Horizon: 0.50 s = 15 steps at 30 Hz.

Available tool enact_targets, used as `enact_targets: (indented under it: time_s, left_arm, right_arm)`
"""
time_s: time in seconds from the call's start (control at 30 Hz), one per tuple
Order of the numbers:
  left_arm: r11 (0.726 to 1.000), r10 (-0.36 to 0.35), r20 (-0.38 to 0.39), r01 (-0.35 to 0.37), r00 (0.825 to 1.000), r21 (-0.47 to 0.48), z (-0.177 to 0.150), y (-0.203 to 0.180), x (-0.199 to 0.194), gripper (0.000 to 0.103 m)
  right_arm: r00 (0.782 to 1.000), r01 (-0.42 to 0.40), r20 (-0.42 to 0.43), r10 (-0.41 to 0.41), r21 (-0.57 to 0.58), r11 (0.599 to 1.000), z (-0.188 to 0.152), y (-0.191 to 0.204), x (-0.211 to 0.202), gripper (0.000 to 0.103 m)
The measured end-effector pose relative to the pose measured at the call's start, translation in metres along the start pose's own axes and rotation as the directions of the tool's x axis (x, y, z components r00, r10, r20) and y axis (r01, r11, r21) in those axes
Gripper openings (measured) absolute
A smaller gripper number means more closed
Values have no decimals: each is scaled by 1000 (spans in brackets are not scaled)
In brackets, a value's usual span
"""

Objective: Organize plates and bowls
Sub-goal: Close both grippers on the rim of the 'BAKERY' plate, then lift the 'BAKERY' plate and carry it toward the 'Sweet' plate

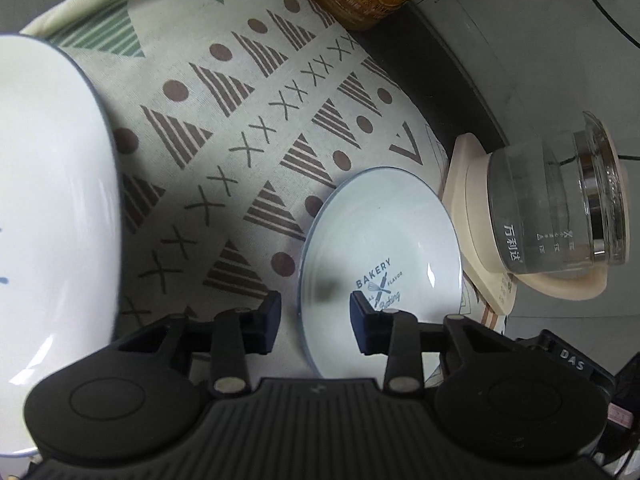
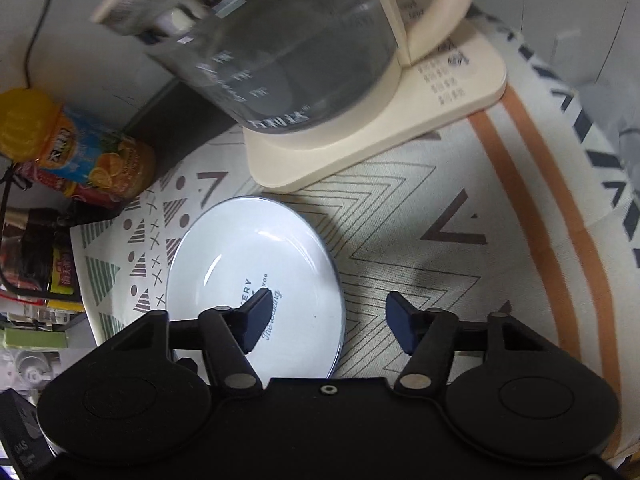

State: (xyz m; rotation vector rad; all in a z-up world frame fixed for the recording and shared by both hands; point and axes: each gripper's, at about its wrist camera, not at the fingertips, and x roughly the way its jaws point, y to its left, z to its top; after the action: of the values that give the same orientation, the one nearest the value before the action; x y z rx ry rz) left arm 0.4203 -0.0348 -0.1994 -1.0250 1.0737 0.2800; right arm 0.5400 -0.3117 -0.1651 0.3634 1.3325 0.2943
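While both grippers are held above a patterned tablecloth (image 1: 224, 128), a small "BAKERY" plate (image 1: 380, 248) is straddled at opposite rims by the left gripper (image 1: 316, 316) and right gripper (image 2: 326, 320), jaws apart, nothing clamped. A larger white dish (image 1: 48, 208), cut off, is seen left of the left jaws; a glass kettle (image 2: 280, 52) is blurred ahead.

White plate (image 1: 380, 240) flat beside larger bowl (image 1: 48, 208)

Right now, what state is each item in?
Bakery plate: flat on the cloth, empty.
Large white bowl: upright, looks empty.
Glass kettle: seated on its base.
Left tongs: open, straddling the plate rim.
Right tongs: open, straddling the opposite rim.
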Motion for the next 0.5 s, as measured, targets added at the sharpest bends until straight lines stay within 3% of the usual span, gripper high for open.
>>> enact_targets:
  time_s: [0.2, 0.3, 0.37, 0.5]
  left_arm:
    - [1000, 12, -16, -13, 1000, -19, 1, 1, 13, 27]
    - [999, 12, -21, -13, 1000, -38, 2, 4, 17, 20]
    - [999, 8, -24, -9, 1000, -42, 3, 4, 19, 15]
    - [998, 17, -40, -20, 999, -64, 4, 6, 23, 11]
  right_arm:
    - [998, -12, -65, 13, 23, 1000, 8, -8, 20, 51]
    - [996, -23, -90, 25, 30, 999, 10, -11, 28, 45]
    - [993, -39, -111, 43, 39, 998, 11, -14, 34, 34]
    - [988, -64, -137, 69, 41, 997, 13, -16, 43, 29]
